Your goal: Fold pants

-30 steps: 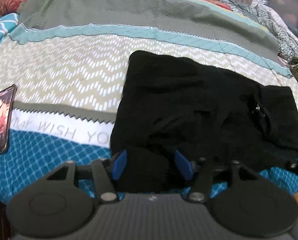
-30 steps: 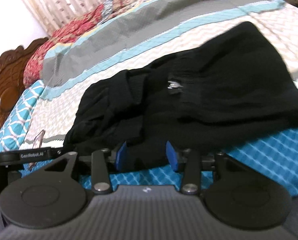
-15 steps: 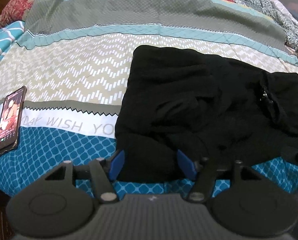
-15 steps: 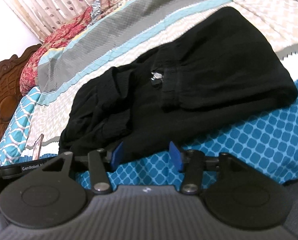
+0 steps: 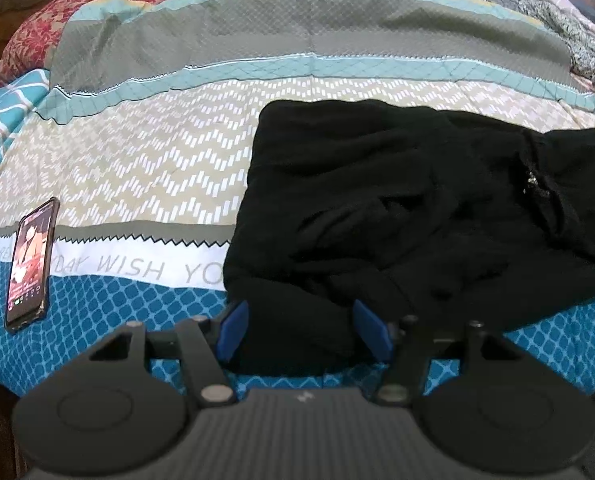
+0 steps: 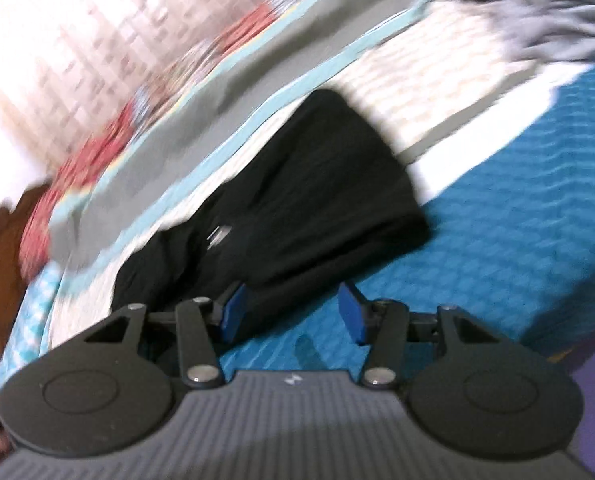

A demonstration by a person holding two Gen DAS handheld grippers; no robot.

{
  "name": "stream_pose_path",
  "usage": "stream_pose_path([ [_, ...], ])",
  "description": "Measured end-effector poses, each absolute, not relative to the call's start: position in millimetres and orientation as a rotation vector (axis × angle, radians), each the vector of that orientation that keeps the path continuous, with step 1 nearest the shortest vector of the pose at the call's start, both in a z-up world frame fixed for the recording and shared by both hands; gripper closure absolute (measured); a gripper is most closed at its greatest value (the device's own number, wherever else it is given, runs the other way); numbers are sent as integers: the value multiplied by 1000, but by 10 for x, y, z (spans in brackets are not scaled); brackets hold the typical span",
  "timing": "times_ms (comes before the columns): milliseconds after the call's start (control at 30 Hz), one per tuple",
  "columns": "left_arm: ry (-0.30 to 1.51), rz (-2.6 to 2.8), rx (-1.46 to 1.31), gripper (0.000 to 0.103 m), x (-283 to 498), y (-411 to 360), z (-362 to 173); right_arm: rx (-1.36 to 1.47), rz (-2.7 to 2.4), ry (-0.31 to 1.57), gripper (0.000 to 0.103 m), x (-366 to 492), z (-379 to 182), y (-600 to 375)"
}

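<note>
Both claws are standing apart, gripping nothing: the left claw is straddling the near edge of the black pants on the bed; the right claw is hovering just beside them. Closing shallow risks pinching one layer, so the fold may be slumping.

Bed covered by banded quilt: grey, teal, beige zigzag, blue lattice. Carved wooden headboard seen at far left. Patterned curtain blurred, brightly lit.

Black pants, folded into rumpled bundle, lying flat on patterned bedspread.
</note>
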State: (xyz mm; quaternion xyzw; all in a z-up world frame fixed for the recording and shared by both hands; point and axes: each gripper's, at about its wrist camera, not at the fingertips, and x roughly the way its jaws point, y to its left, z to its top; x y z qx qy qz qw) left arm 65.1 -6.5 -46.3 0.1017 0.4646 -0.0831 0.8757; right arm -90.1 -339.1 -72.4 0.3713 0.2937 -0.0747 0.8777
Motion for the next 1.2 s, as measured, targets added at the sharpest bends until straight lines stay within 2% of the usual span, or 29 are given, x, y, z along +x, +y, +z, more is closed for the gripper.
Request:
stream_pose_path([
  [333,989,-150,247,39,686,-63,-556,1034,-290,607,49,-1163,-1085,-3939],
  [600,992,-144,259,38,693,-95,-549,1046,-275,595,49,-1174,-1096,-3966],
  [1200,1039,-134,169,21,797,77,-659,1069,-275,573,46,-1260,-1113,-3950],
])
